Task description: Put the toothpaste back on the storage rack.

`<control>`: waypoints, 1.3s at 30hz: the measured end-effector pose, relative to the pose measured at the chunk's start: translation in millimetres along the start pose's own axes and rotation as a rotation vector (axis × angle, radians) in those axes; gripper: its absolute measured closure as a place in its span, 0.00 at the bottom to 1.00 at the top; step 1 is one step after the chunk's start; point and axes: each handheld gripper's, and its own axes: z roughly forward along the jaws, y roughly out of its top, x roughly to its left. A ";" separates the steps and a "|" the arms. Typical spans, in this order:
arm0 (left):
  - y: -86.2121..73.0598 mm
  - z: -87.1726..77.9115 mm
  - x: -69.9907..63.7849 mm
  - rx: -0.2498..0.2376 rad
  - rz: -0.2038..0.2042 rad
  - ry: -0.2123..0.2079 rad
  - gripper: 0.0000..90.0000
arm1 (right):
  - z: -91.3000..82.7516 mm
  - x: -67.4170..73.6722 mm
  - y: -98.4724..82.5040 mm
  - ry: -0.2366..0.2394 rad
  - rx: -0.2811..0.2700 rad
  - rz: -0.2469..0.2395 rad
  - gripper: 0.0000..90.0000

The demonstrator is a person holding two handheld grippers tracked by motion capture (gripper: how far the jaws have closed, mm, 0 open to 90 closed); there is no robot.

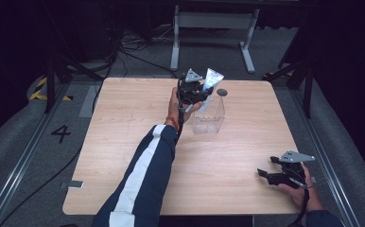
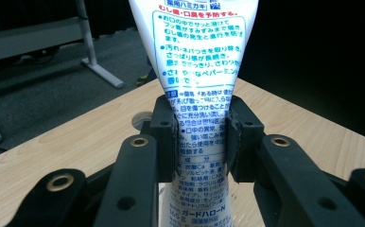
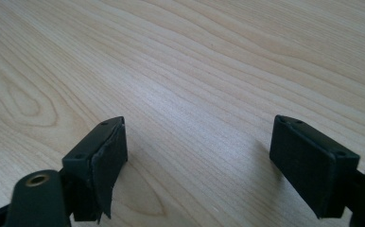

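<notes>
Above the clear box (image 1: 209, 117), left gripper (image 1: 200, 92) fingers pinch a toothpaste tube (image 1: 210, 81); right gripper (image 1: 264, 174) fingers spread.

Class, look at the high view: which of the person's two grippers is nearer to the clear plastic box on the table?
Left. The left gripper hangs just above the clear box, clamping a toothpaste tube; the right gripper sits open near the table's front right corner.

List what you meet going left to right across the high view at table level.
Sleeve with a white stripe → left gripper shut on the toothpaste tube → clear container → right gripper, open, near the wooden table's right front corner.
</notes>
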 end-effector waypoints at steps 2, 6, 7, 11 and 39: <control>-1.2 0.2 0.3 -0.002 -0.001 -0.004 0.77 | 0.0 0.0 0.0 0.000 0.000 0.000 0.22; -5.5 4.5 -2.1 0.004 0.015 -0.004 0.77 | 0.0 0.2 -0.1 -0.001 -0.002 -0.003 0.23; -7.0 5.3 -2.7 0.009 0.018 -0.003 0.77 | -0.1 0.2 -0.1 -0.001 -0.002 -0.002 0.23; -13.3 7.3 -4.4 0.018 0.032 0.003 0.77 | -0.2 0.2 0.0 0.000 -0.001 -0.002 0.23; -39.9 11.9 -17.2 0.126 0.108 -0.017 0.76 | 0.3 0.0 0.3 0.003 -0.001 -0.001 0.23</control>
